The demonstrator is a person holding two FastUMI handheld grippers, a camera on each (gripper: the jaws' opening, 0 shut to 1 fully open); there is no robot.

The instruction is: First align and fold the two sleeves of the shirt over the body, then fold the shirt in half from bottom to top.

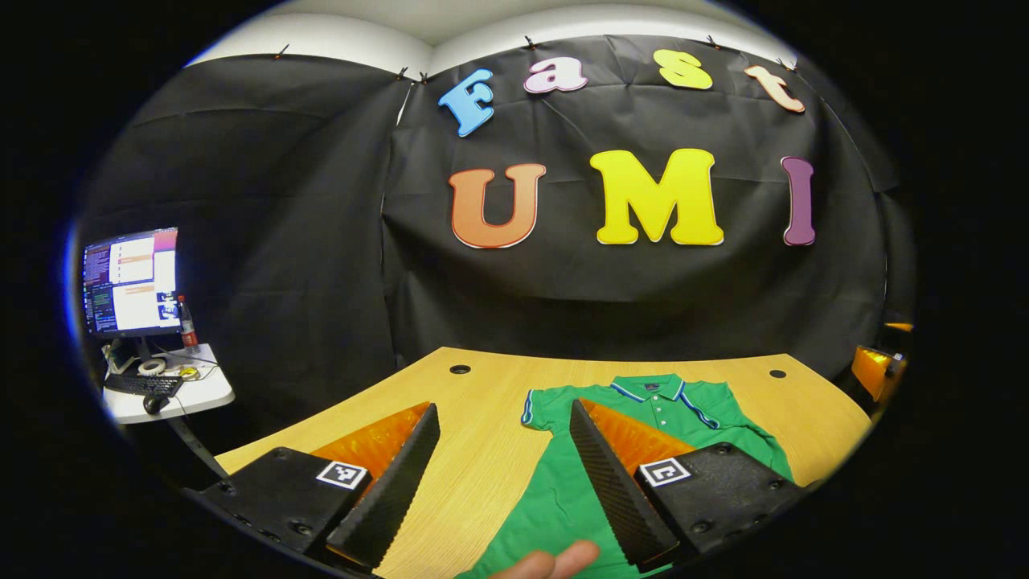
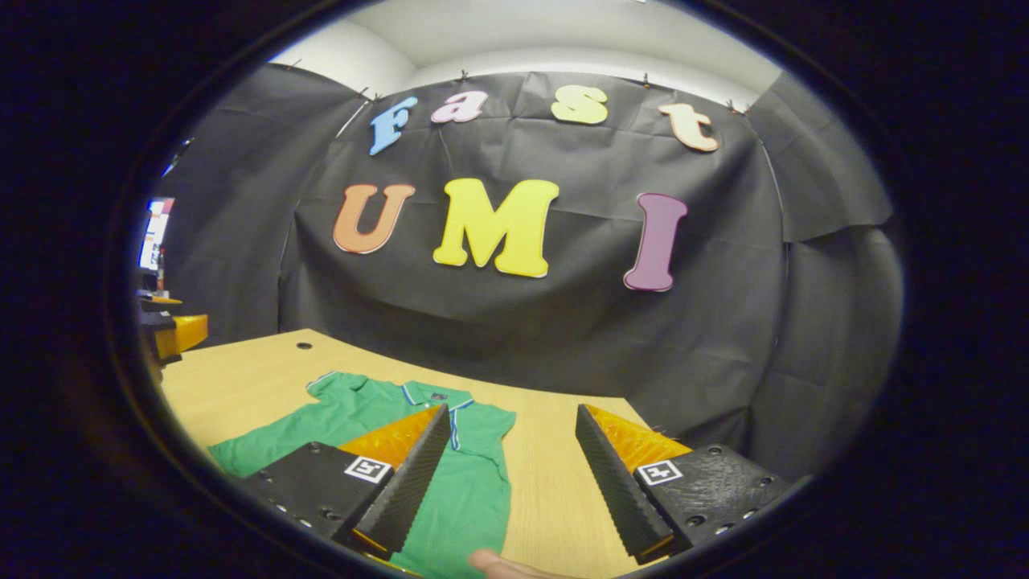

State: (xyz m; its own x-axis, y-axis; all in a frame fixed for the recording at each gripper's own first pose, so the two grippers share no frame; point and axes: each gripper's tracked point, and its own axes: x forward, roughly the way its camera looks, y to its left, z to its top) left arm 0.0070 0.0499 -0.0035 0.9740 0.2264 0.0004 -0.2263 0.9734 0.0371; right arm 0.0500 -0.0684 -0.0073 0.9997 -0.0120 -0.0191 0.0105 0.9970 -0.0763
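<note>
1. Shirt: a green polo shirt (image 1: 563, 482) lies flat on the wooden desk (image 1: 482, 434), collar toward the black cloth wall. Both short sleeves are spread out to the sides, unfolded. In the right gripper view the shirt (image 2: 474, 482) lies toward the left half of the desk (image 2: 555, 482).
2. Left claw (image 1: 505, 414): open, fingers wide apart, gripping nothing. It is raised above the desk at the shirt's sleeve edge; one finger overlaps the shirt body in the view, the other overlaps bare desk beside the shirt.
3. Right claw (image 2: 511, 418): open, fingers wide apart, gripping nothing. It is raised above the shirt's opposite edge; one finger overlaps the shirt, the other overlaps bare desk beside it.
4. Fingertips of a hand (image 1: 555, 561) show at the bottom edge of the left gripper view, over the shirt.
5. A monitor (image 1: 130, 281), keyboard (image 1: 143, 384) and bottle (image 1: 187, 326) stand on a small white side table (image 1: 205, 398), well apart from the shirt.
</note>
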